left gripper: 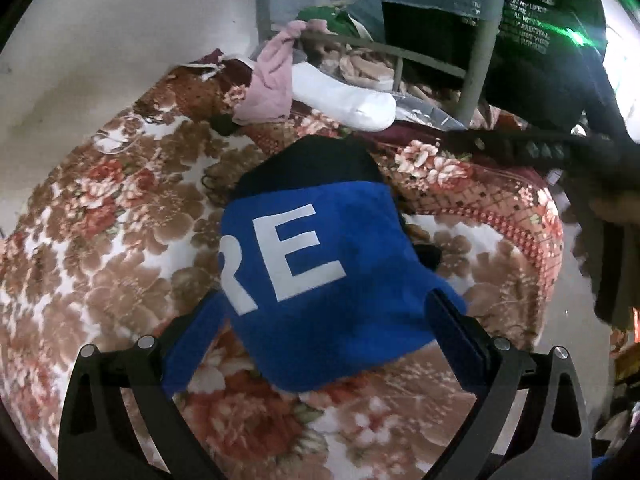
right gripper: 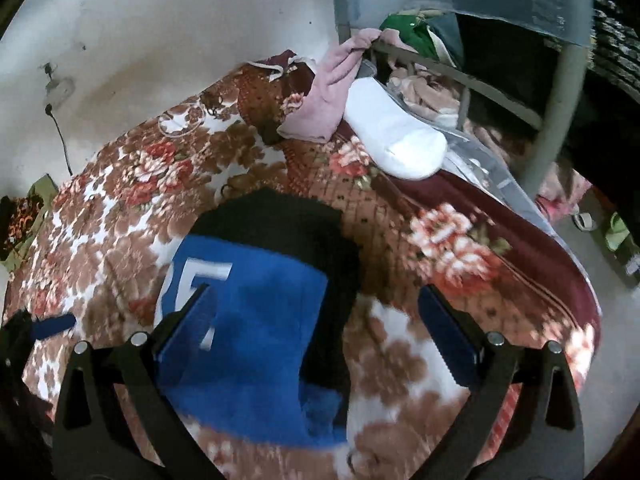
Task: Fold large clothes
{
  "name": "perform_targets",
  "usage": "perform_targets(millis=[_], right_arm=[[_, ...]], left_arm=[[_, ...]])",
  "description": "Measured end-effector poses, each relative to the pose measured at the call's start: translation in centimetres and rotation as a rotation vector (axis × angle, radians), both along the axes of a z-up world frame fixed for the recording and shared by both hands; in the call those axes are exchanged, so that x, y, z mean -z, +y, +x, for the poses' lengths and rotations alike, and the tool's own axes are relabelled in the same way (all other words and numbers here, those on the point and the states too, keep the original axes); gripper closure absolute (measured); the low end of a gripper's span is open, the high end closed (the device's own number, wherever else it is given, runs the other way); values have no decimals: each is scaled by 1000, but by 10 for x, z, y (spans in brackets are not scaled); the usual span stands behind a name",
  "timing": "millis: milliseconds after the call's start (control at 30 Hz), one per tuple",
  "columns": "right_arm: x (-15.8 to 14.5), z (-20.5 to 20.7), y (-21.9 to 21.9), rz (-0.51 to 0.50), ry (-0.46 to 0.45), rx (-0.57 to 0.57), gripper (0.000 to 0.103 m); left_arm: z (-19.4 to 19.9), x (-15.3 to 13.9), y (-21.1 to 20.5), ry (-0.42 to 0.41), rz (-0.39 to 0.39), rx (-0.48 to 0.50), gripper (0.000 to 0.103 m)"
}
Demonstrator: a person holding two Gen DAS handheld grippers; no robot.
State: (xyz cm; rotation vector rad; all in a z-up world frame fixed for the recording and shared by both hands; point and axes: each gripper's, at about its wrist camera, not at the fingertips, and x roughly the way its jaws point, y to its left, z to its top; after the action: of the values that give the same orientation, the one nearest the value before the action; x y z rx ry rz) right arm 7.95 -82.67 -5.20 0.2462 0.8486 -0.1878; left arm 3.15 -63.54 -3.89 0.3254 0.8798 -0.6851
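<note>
- A blue garment [left gripper: 320, 280] with white letters "RE" lies folded into a compact bundle on a bed covered by a floral blanket [left gripper: 100, 240]; a black layer of cloth [left gripper: 312, 160] shows at the bundle's far edge.
- The left hand-held gripper [left gripper: 320, 324] has its fingers spread wide, one on each side of the near part of the blue bundle; whether they touch the cloth cannot be told.
- In the right wrist view the same blue garment [right gripper: 256, 340] sits left of centre, its black part [right gripper: 280, 220] on the far and right sides.
- The right hand-held gripper [right gripper: 316, 328] is also spread wide; its left finger [right gripper: 188, 328] overlaps the blue cloth, its right finger [right gripper: 448, 332] is over bare blanket [right gripper: 400, 360].
- At the far end of the bed lie a white sock [left gripper: 348, 100] and, just left of it, a pink cloth [left gripper: 272, 88].
- Beyond them stands a grey metal frame [left gripper: 478, 64] with denim and dark printed clothes hanging on it.
- A plain pale wall [right gripper: 160, 20] runs along the bed's far left side.
</note>
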Motion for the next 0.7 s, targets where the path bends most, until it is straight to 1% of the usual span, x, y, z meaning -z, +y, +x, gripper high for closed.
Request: perform_targets(millis=[67,100,167,200,300,433,500,600,700], right_arm=[[-11,-19,0,44,4,-13,5],[-16,-26,2,39,10,-24,5],[-27,-45,9,-4,29,-36,5],[-31,-52,13,-6,26,-46,5],[-36,-75,21,19,32,-60,5],[-41,-101,33,27,20,-12,5],[-46,-108,39,21,6,13,5],[-53,-113,49,0,-4,24,5],[-59,-115,58,-9,-9,18,5]], left_arm=[[-10,-13,3,10,23,-31,5],[-14,-16,4,16,32,-44,5],[-23,-27,9,37,34,-68,5],[-29,-34,11,42,35,-77,5],[-44,-51,17,31,43,-91,5],[-58,-65,21,-7,63,-85,5],[-61,-68,25,-32,59,-92,5],[-60,-74,34,-31,33,-111,5],[-54,-79,44,-32,22,-167,5]])
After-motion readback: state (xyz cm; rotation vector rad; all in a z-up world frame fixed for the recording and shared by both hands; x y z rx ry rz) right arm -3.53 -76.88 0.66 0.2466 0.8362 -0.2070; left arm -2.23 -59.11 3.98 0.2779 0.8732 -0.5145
